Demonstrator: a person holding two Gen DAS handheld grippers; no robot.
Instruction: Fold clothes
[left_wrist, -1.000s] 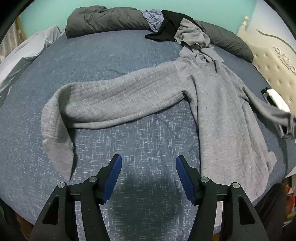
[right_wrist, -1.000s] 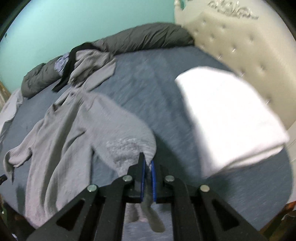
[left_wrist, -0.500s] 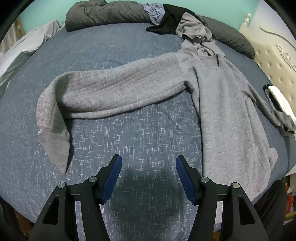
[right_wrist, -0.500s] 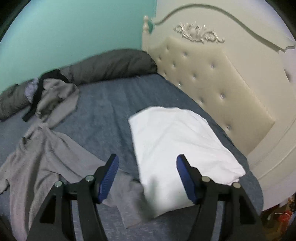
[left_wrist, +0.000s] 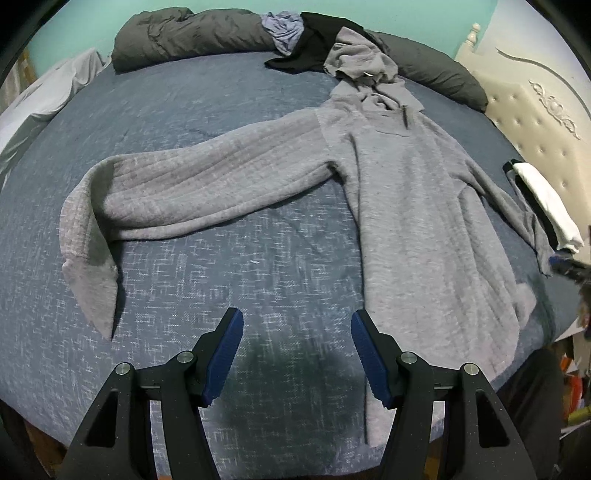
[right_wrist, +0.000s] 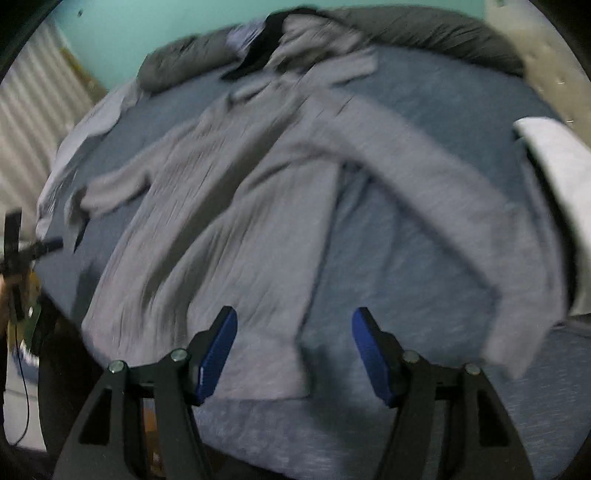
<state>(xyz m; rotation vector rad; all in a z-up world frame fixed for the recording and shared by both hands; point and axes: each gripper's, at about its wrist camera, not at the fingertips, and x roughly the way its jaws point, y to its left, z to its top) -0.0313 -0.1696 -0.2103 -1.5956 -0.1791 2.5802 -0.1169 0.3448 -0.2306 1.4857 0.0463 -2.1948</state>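
Left wrist view, left to right: pale sheet (left_wrist: 48, 96) bunched at the far left edge of the bed (left_wrist: 207, 96); broad bare blue cover between that edge and the hoodie (left_wrist: 417, 206). Hoodie lies face up and spread on the right half of the bed, hood toward the far pile of clothes (left_wrist: 332, 51) and the dark duvet roll (left_wrist: 192, 35). Its near-left sleeve (left_wrist: 199, 184) reaches out across the bare cover, cuff folded back toward the near edge. Hem hangs close to the near edge; other sleeve runs to the right edge, ending beside the folded white cloth (left_wrist: 546, 199), with the headboard (left_wrist: 535, 110) just behind. Left gripper (left_wrist: 295, 350) released, nothing between the pads, hovering over bare cover just left of the hem. Right wrist view is motion-blurred: hoodie body (right_wrist: 229, 221) centre-left, sleeve (right_wrist: 443, 206) sweeping right to the white cloth (right_wrist: 557, 170); bare cover between body and sleeve. Right gripper (right_wrist: 293, 352) has just been opening; it now stands apart and empty over the hem corner. Tip of the right gripper shows at the right edge of the left view (left_wrist: 565, 264). No readable labels or writing.
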